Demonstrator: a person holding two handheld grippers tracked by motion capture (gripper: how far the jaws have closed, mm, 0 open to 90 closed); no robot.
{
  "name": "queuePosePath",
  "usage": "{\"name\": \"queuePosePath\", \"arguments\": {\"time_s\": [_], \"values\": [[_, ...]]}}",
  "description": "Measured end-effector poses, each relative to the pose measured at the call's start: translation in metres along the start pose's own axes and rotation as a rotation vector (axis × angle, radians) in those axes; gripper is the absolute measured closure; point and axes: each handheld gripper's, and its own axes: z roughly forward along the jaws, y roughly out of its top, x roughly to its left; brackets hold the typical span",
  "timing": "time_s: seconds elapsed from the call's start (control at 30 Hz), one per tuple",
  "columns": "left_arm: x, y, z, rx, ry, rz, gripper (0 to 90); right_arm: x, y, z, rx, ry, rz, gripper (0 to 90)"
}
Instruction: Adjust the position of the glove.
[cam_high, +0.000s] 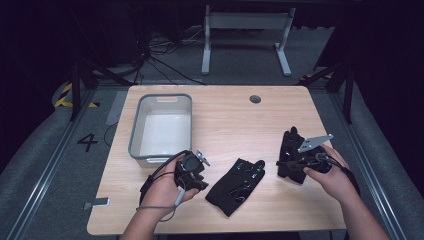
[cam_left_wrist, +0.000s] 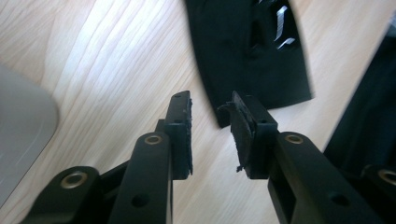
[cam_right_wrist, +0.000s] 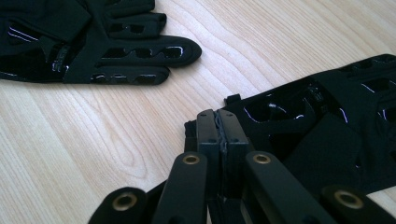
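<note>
Left gripper (cam_left_wrist: 211, 122): hand low near the bench's (cam_high: 225, 115) front, jaws parted, empty, beside the middle glove's (cam_high: 236, 180) cuff.
Right gripper (cam_right_wrist: 217, 122): jaws pressed together on the right glove's (cam_right_wrist: 322, 116) edge.
Hidden: right glove partly behind the gripper in the high view.
Materials: black fabric gloves with glossy finger patches; pale woodgrain bench; grey plastic bin (cam_high: 162, 125).

A black numeral "4" (cam_high: 87, 142) is painted on the grey floor (cam_high: 45, 150) left of the table (cam_high: 225, 115). Farther back on that side, yellow-and-black hazard stripes (cam_high: 65, 97) mark the floor. No other text, label or brand can be read.
</note>
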Motion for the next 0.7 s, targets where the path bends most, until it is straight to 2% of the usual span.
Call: {"name": "queuePosePath", "arguments": {"time_s": [0.03,0.13,0.2,0.23,0.33,0.53,0.7], "values": [[0.0,0.0,-0.002,-0.011,-0.007,0.001,69.7,0.0,0.0,0.0,-0.005,0.009,0.003,89.9],[-0.001,0.001,-0.005,-0.017,0.008,-0.001,70.2,0.0,0.001,-0.001,-0.02,0.027,0.01,89.9],[-0.002,0.001,-0.006,-0.02,-0.002,-0.001,70.3,0.001,0.002,-0.002,-0.033,0.041,0.025,89.7],[-0.004,0.001,-0.007,-0.024,-0.021,0.007,71.8,0.001,0.003,-0.002,-0.048,0.056,0.038,89.6],[-0.007,0.001,-0.008,-0.022,-0.019,0.007,71.8,0.002,0.005,-0.002,-0.056,0.058,0.037,89.4],[-0.021,0.001,-0.01,-0.029,-0.06,0.017,71.1,0.008,0.014,0.0,-0.08,0.094,0.034,85.3],[-0.028,-0.001,-0.01,-0.03,-0.067,0.016,70.7,0.011,0.022,0.009,-0.085,0.118,0.026,82.8]]}}
